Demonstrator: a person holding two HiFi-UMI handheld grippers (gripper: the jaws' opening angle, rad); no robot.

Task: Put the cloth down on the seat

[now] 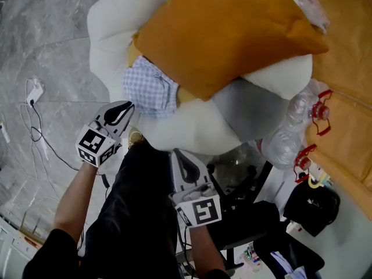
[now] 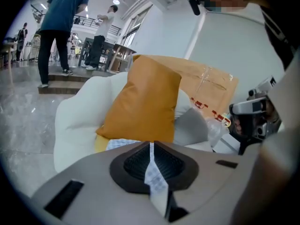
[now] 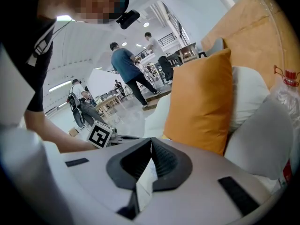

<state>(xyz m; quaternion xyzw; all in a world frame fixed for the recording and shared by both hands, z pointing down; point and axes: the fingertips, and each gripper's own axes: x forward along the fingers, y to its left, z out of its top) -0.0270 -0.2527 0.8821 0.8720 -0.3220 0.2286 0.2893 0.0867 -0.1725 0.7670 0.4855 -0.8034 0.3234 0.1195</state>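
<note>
**A:** Head view first. The cloth (image 1: 150,86), a blue check, lies on the white seat (image 1: 113,34). Its upper right edge is tucked beneath the orange cushion (image 1: 226,34) at its two o'clock.

**B:** And the left gripper (image 1: 128,106)?

**A:** It's just beside the cloth's lower corner, at its seven o'clock. The jaws are together and I can see no fabric in them. The right gripper (image 1: 178,154) hangs at the cloth's five o'clock, well apart from it, and its jaws are closed too.

**B:** Over to the left gripper view.

**A:** The pads meet to a thin slit. A check pattern shows in that slit, but I read it as the cloth (image 2: 123,144) lying beyond at twelve o'clock, under the cushion, not as a pinch.

**B:** Right gripper view?

**A:** Its jaws are closed on nothing, and only something pale shows through the gap. The cushion stands at one o'clock and the left gripper's marker cube (image 3: 99,136) at nine. The cloth doesn't show here.

**B:** How would that cloth handle?

**A:** Light, thin and limp, I'd judge. It will drape and fold, and there's nothing in it to break. Take it by the free lower-left corner or edge with a shallow pinch. The tucked side may drag against the cushion.
</note>
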